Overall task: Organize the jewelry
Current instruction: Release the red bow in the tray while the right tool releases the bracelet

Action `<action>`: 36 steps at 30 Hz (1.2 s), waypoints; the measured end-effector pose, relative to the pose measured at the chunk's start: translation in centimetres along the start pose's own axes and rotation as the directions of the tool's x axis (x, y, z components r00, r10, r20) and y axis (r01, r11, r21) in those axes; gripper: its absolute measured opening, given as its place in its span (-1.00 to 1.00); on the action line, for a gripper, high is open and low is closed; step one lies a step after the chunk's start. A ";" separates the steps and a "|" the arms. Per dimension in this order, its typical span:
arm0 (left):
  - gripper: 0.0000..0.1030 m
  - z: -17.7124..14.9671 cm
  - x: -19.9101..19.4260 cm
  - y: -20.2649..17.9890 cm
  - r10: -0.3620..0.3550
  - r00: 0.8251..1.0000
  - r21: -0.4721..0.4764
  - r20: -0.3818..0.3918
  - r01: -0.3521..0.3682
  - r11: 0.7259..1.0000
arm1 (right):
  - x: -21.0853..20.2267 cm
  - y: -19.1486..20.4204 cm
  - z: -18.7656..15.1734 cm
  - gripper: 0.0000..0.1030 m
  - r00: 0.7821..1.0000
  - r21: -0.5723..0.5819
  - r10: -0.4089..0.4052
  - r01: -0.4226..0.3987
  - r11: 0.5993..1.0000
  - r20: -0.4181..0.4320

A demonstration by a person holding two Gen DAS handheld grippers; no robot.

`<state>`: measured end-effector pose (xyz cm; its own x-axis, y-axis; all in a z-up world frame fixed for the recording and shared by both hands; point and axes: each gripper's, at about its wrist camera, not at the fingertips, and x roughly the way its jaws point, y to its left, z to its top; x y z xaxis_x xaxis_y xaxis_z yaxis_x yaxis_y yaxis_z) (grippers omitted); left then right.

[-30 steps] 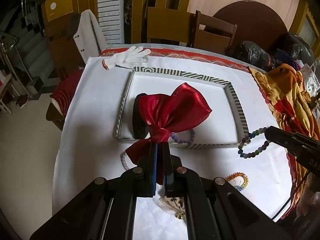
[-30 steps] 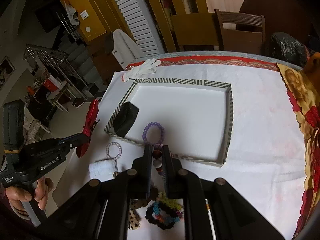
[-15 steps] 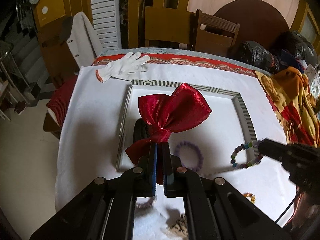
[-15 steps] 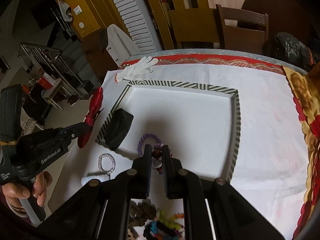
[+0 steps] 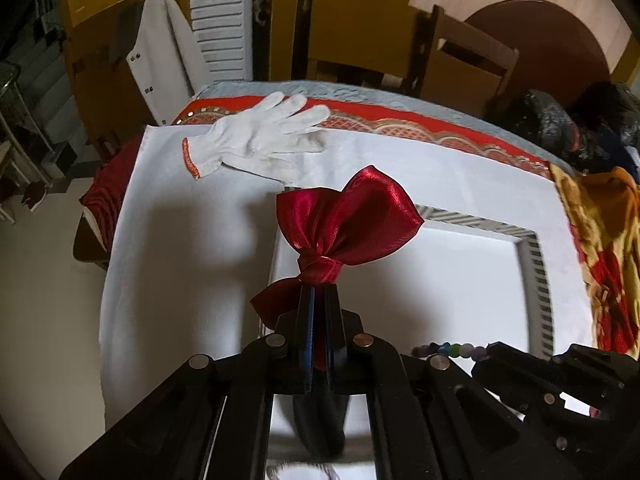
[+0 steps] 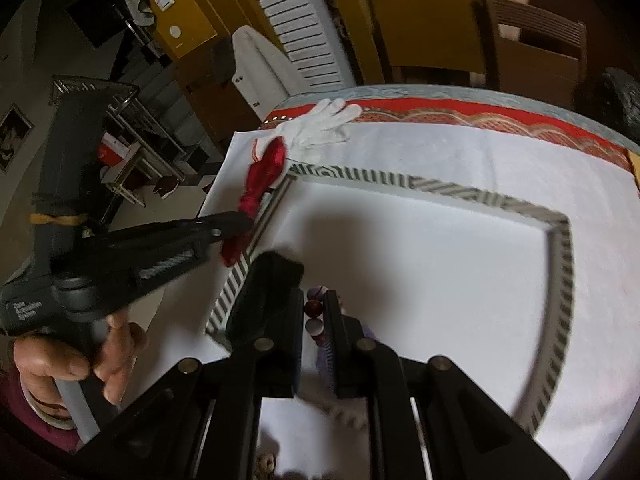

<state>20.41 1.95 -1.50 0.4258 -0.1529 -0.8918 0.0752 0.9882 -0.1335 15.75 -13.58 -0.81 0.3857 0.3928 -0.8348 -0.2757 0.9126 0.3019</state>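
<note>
My left gripper [image 5: 317, 292] is shut on the knot of a red satin bow [image 5: 348, 220] and holds it above the left rim of the striped tray [image 5: 532, 248]. The bow [image 6: 262, 176] and the left gripper [image 6: 240, 220] also show in the right wrist view, over the tray's far left corner. My right gripper [image 6: 314, 308] is shut on a bead bracelet [image 6: 314, 314] with dark red and white beads, above the near left part of the tray [image 6: 560, 240]. Its coloured beads [image 5: 452, 349] show in the left wrist view. A black pouch [image 6: 268, 292] lies in the tray.
A white work glove [image 5: 256, 136] lies on the white cloth beyond the tray. A yellow and red patterned cloth [image 5: 600, 240] covers the table's right side. Wooden chairs [image 6: 532, 40] stand behind the table. A purple bracelet [image 6: 324, 356] lies under my right gripper.
Both grippers have moved forward over the table toward the tray. The bow now hangs over the tray's left rim and the bead bracelet is over the tray's inside.
</note>
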 end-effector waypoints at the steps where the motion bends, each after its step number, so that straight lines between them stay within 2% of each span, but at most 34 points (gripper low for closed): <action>1: -1.00 0.3 0.7 0.1 0.010 1.000 -0.002 -0.007 -0.010 1.000 | 0.7 -0.2 0.4 -0.81 1.000 0.000 -0.003 0.003 1.000 -0.005; 8: -1.00 0.7 5.2 0.8 0.033 0.996 -0.019 -0.079 -0.035 0.999 | 6.2 -4.9 1.4 -0.81 0.994 0.095 -0.055 0.064 0.993 -0.092; 12: -1.00 0.1 6.3 0.2 0.035 0.994 -0.001 -0.107 -0.035 0.999 | 7.7 -6.6 0.6 -0.81 0.989 0.118 -0.084 0.099 0.988 -0.125; 16: -1.00 -0.3 6.2 0.1 0.039 0.994 -0.001 -0.097 -0.040 0.999 | 8.5 -7.2 -0.2 -0.80 0.986 0.146 -0.088 0.108 0.983 -0.140; 18: -1.00 -0.4 5.9 0.2 0.035 0.995 -0.013 -0.091 -0.036 0.999 | 8.2 -7.1 -0.3 -0.62 0.988 0.151 -0.090 0.108 0.983 -0.123; 19: -0.99 -0.4 5.8 0.3 0.035 0.996 -0.013 -0.086 -0.036 0.999 | 8.0 -7.0 -0.2 -0.43 0.988 0.156 -0.094 0.113 0.981 -0.122; 20: -0.94 -0.5 5.5 0.3 0.032 0.996 -0.012 -0.080 -0.033 0.999 | 7.6 -7.0 -0.3 -0.37 0.988 0.165 -0.098 0.117 0.979 -0.117; 22: -0.74 -0.6 5.2 0.4 0.028 0.997 -0.018 -0.076 -0.029 0.999 | 6.9 -7.1 -0.3 -0.37 0.991 0.171 -0.092 0.108 0.979 -0.100; 24: -0.66 -0.8 4.6 0.4 0.026 0.997 -0.021 -0.068 -0.027 0.999 | 6.0 -7.0 -0.6 -0.37 0.992 0.168 -0.097 0.110 0.980 -0.085; 36: -0.64 -2.9 -0.1 -0.2 0.057 0.998 -0.014 -0.004 -0.057 0.998 | 0.7 -5.3 -2.8 -0.18 0.992 0.169 -0.127 0.129 0.977 -0.023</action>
<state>17.76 1.79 -2.65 0.4254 -0.0960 -0.8999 0.0384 0.9954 -0.0880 15.00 -18.47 -4.25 0.3976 0.2706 -0.8768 -0.0707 0.9617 0.2648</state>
